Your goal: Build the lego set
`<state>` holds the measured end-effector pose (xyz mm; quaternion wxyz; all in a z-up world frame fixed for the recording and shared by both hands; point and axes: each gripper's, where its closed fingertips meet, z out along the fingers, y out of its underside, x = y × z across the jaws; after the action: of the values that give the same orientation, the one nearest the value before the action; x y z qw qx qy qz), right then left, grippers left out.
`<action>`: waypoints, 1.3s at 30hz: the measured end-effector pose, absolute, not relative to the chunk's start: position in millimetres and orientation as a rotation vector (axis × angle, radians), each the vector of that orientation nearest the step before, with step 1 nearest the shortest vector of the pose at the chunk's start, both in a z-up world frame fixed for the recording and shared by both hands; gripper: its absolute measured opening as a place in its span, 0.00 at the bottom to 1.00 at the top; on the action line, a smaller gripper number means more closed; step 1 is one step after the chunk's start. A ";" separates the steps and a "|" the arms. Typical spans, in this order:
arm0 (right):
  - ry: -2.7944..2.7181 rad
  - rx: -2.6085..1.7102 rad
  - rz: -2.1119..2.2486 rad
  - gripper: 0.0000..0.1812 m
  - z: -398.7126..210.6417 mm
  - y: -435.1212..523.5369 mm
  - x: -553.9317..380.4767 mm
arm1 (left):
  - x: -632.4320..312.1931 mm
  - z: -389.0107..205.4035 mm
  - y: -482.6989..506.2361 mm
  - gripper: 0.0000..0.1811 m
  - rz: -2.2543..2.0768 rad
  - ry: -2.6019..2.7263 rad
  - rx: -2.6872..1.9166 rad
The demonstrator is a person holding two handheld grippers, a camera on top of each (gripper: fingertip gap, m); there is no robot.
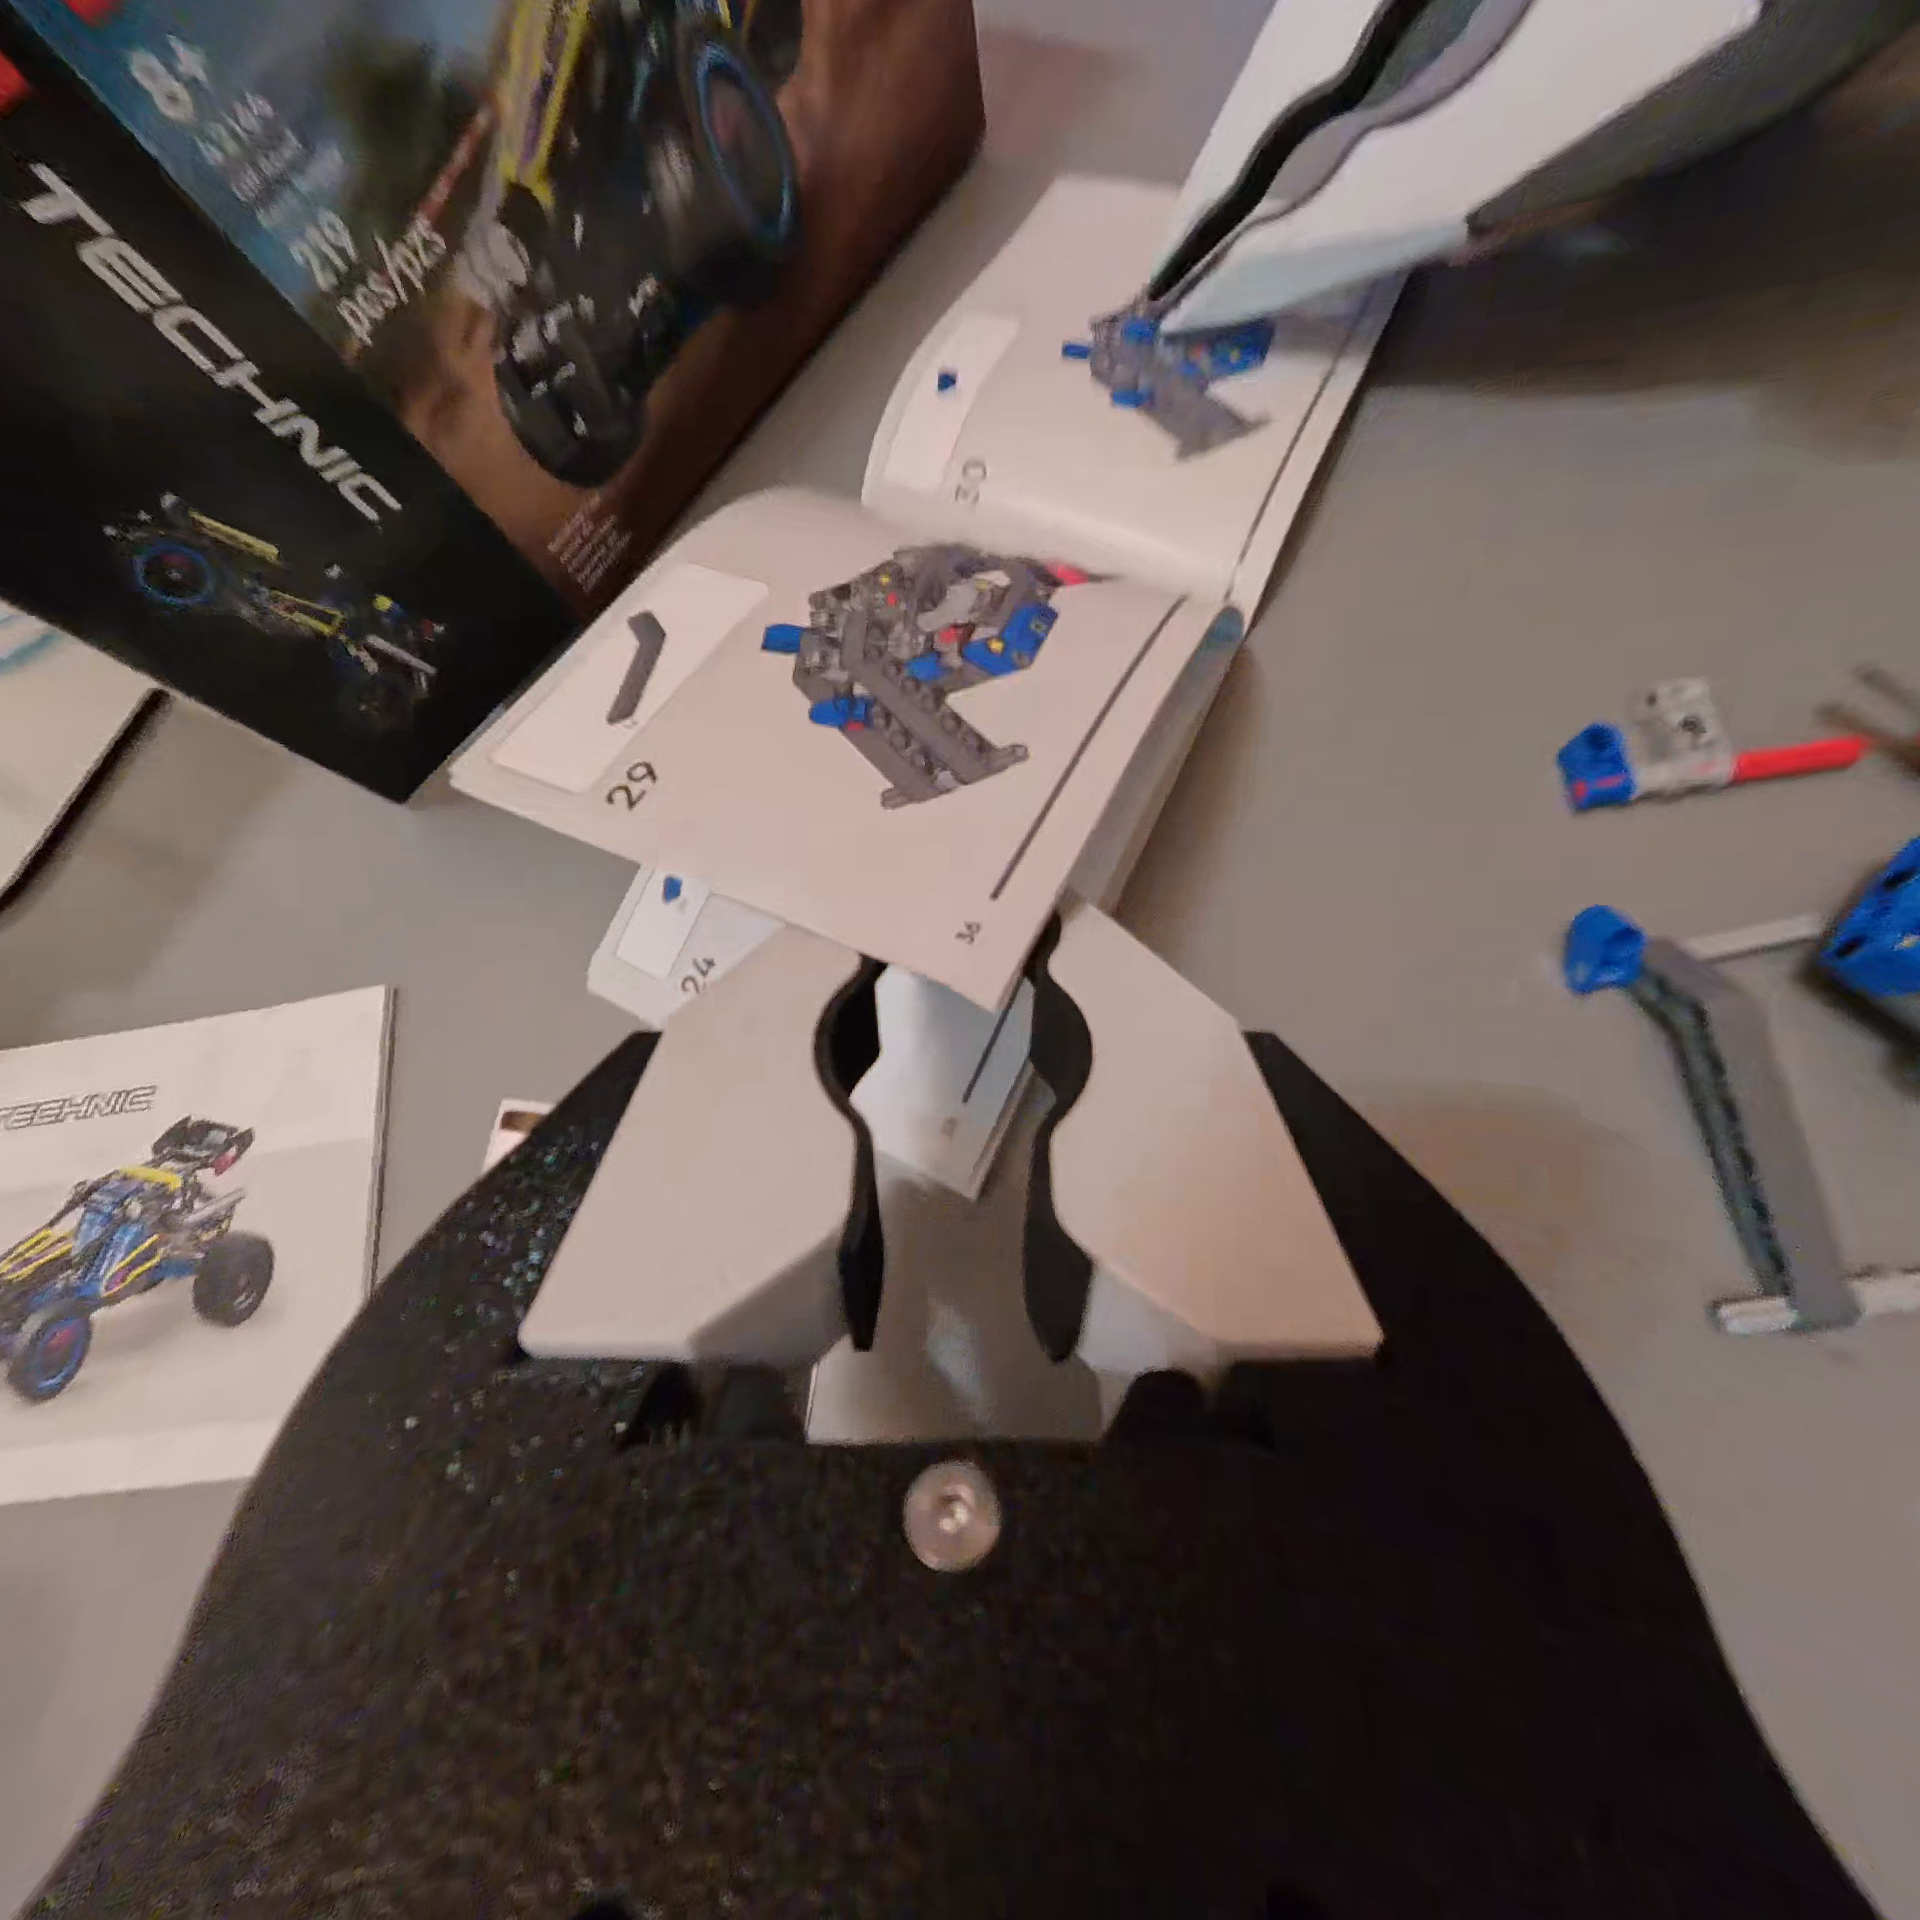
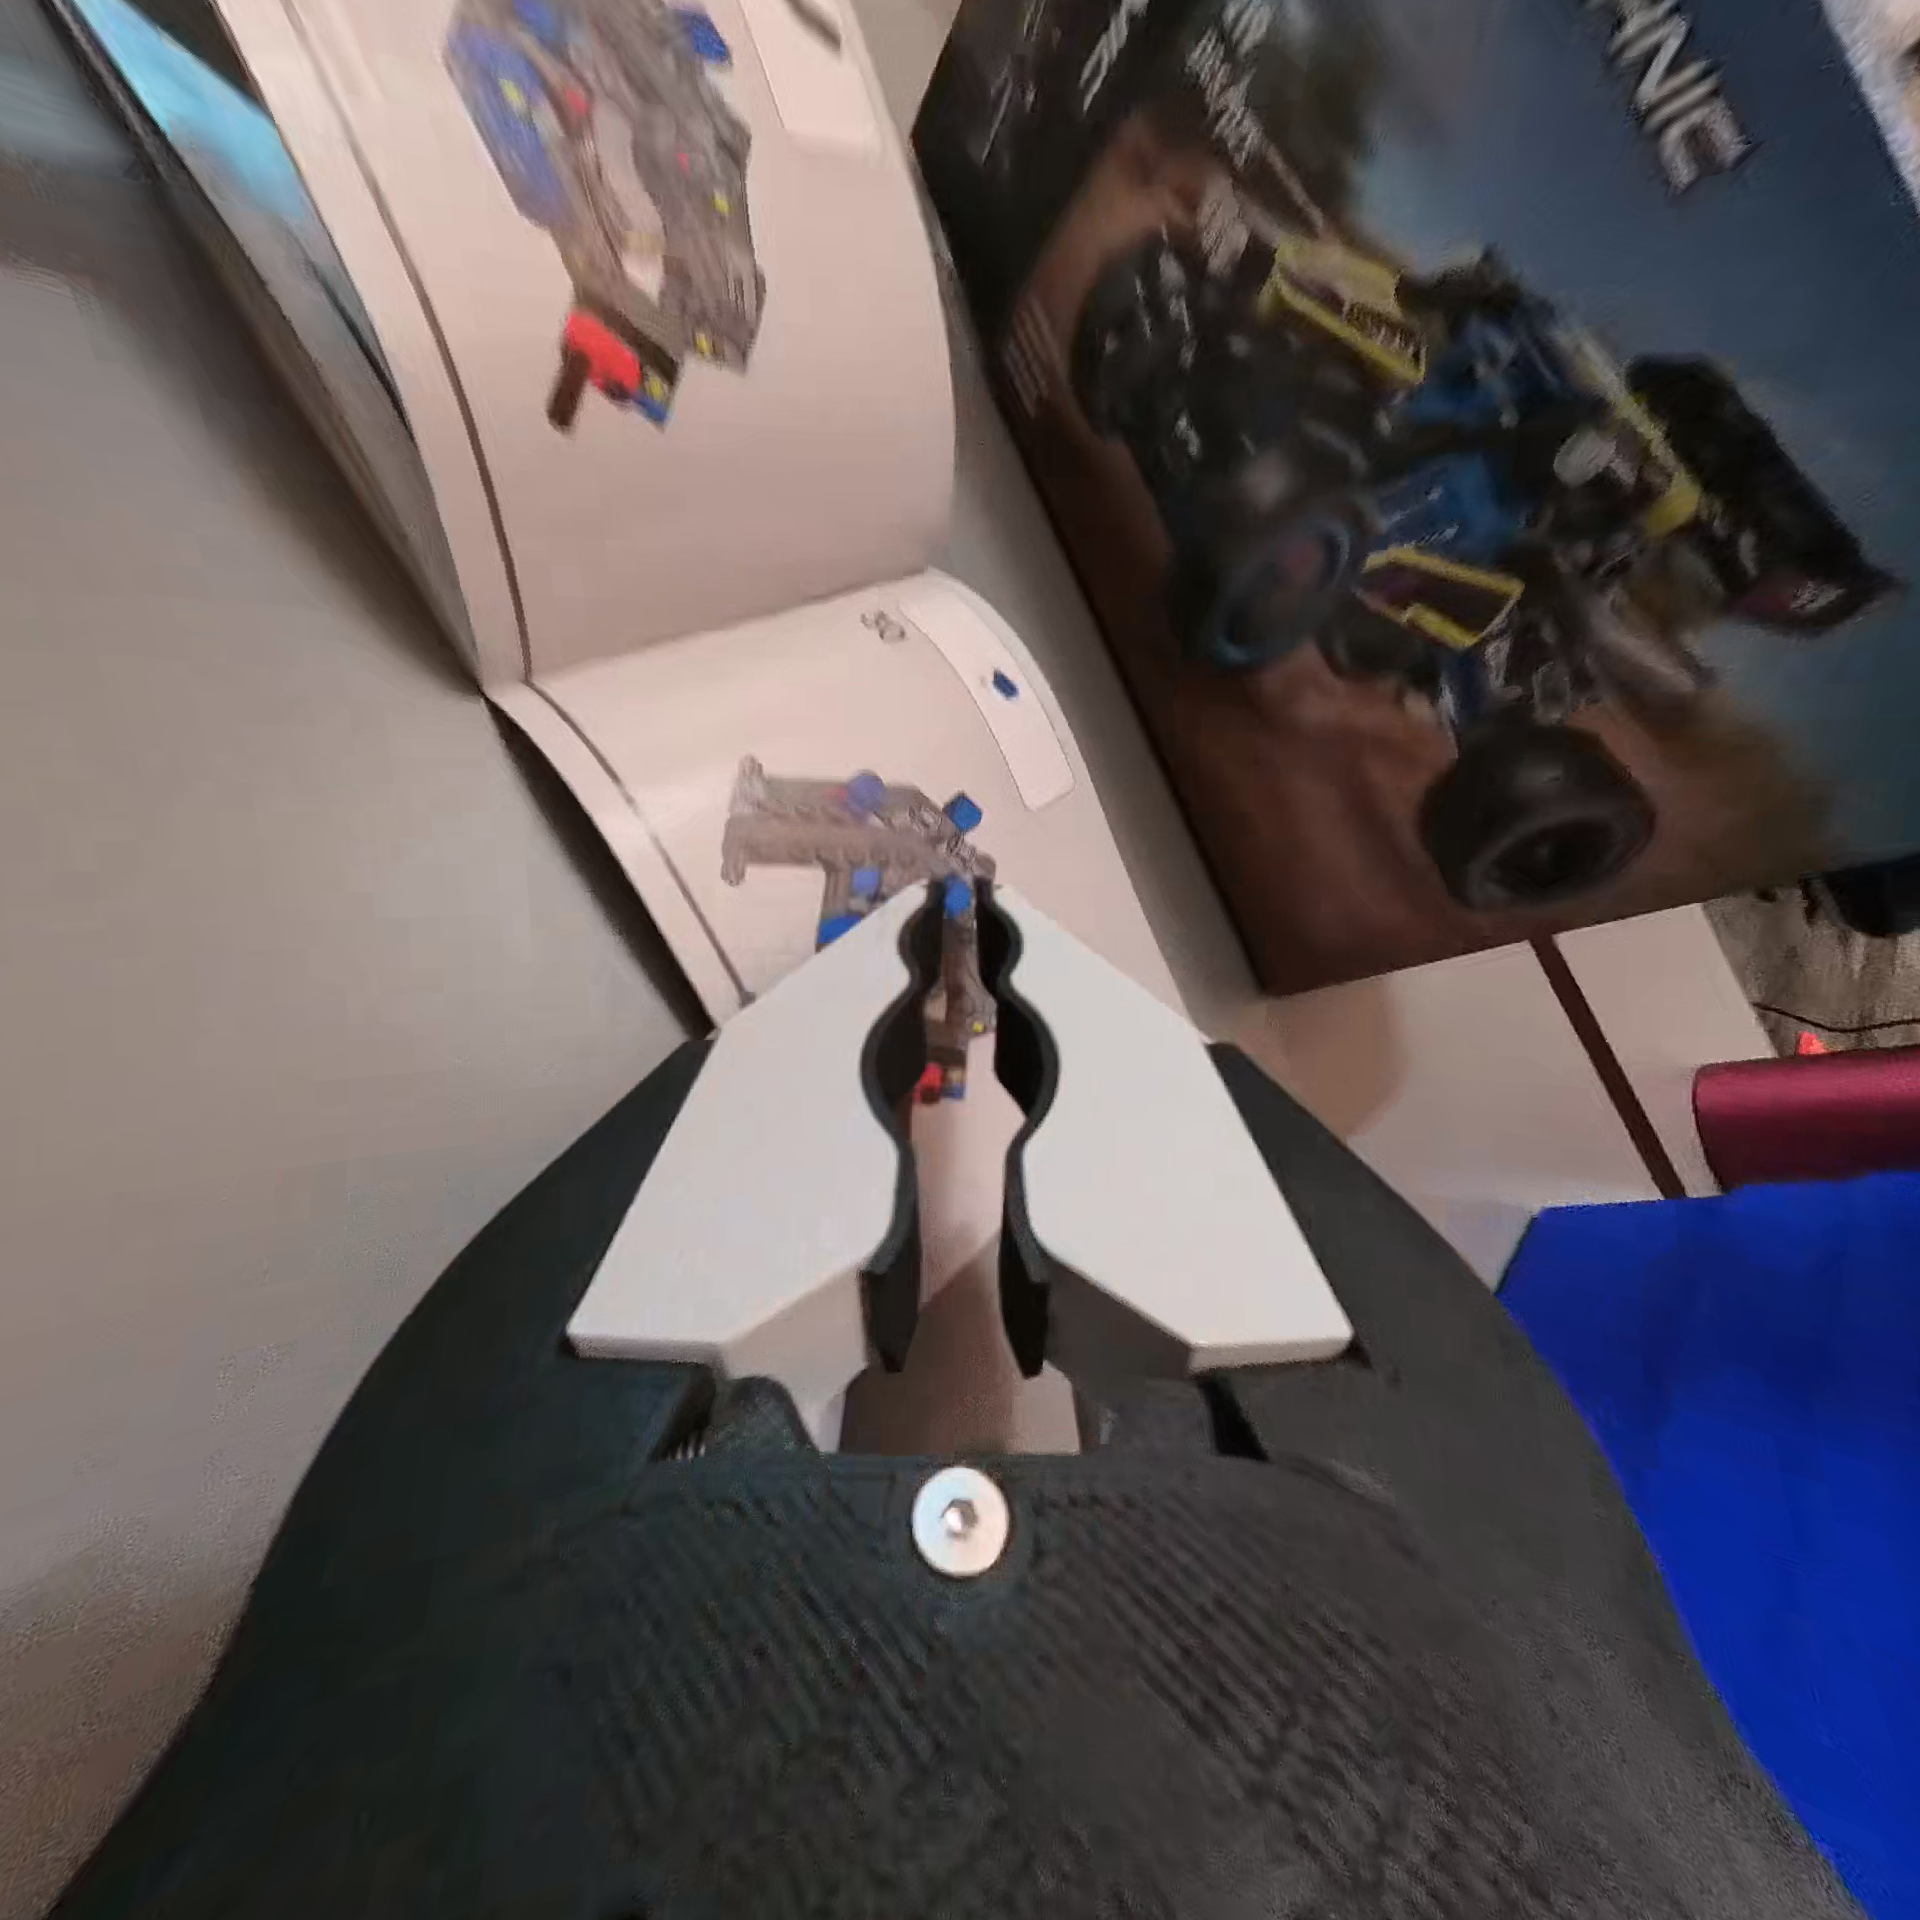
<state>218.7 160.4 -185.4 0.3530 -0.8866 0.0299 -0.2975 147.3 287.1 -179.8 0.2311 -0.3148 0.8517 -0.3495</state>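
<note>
The open instruction booklet [image 1: 831, 831] lies on the grey table [image 1: 1455, 623]. My left gripper [image 1: 956, 977] is at the booklet's near edge. Its fingers stand apart, and the near page's corner lies over the fingertips. They press on nothing. My right gripper [image 1: 1153, 301] comes in from the top right, and its tips rest on the far page. In the right wrist view the right gripper [image 2: 954, 894] is shut, with its tips on the printed model picture of the booklet [image 2: 831, 675]. No piece is in its grasp.
The set's box [image 1: 312, 312] stands left of the booklet and shows in the right wrist view [image 2: 1455, 416]. A leaflet with a buggy picture [image 1: 187, 1226] lies near left. To the right lie loose sub-builds: a blue-grey piece on a red axle [image 1: 1683, 748], a grey beam [image 1: 1725, 1122] and a blue part [image 1: 1881, 935]. Tip to tip, the grippers are about 15 cm apart.
</note>
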 end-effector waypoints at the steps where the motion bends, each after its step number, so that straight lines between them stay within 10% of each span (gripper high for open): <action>1: 0.066 -2.315 -0.754 0.00 -192.5 157.7 220.0 | 147.2 -183.1 287.3 0.10 -0.936 2.347 -0.850; 39: 0.058 -2.329 -0.541 0.00 -199.4 105.5 157.9 | 92.5 -202.1 273.1 0.00 -0.897 2.382 -0.550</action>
<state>157.9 105.5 -199.4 0.3662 -0.9061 0.0226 -0.2104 92.5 273.1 -202.1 0.2655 -0.2037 0.8818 -0.3323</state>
